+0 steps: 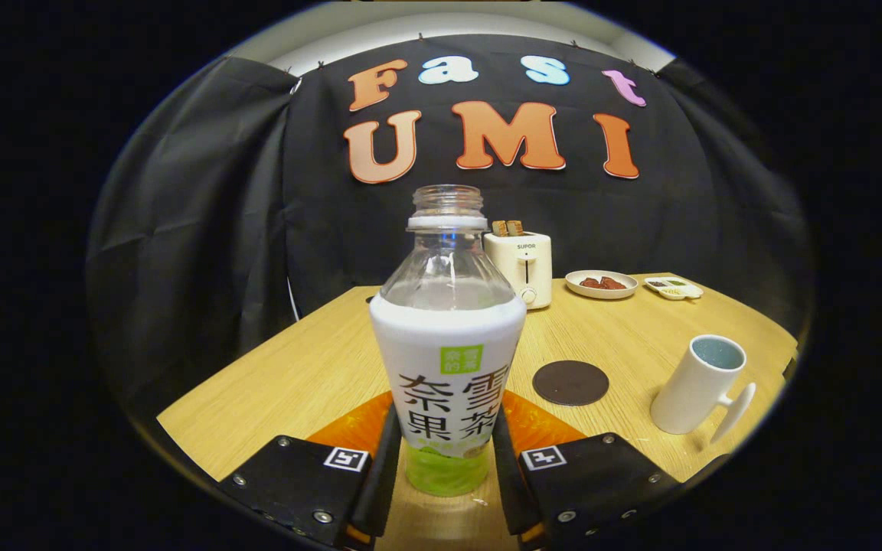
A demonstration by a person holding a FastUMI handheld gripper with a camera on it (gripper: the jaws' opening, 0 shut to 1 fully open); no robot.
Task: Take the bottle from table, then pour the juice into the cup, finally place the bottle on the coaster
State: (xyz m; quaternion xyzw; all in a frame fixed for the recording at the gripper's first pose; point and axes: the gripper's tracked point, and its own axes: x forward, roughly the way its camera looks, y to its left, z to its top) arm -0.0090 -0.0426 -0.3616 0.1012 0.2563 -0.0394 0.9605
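Standing upright between the two fingers of the tongs (pixel 446 459), the bottle (pixel 447 344) has no cap on its neck. Both fingers lie close against its lower sides, one left and one right, at the height of the green band under the white wrapper. Contact looks firm on both sides, so the tongs read as narrowed onto the bottle. Whether the bottle's base rests on the table (pixel 288 375) or hangs just above it, cannot tell; the base sits low between the fingers. The upper part of the bottle is clear plastic with a white ring under the neck.

Table is light wood. To the right of the bottle and a little farther off lies a dark round coaster (pixel 570 383), flat, bare on top. Farther right, near the table's right edge, stands a white cup (pixel 697 385) with its handle toward the near right; inside looks pale blue. Cup and coaster are apart.

At the far side of the table, just right of the bottle's neck, a cream toaster (pixel 521 268) holds two brown slices in its slots. Right of it sits a shallow plate (pixel 602 285) with brown pieces, then a small white dish (pixel 673 288) with dark and pale bits.
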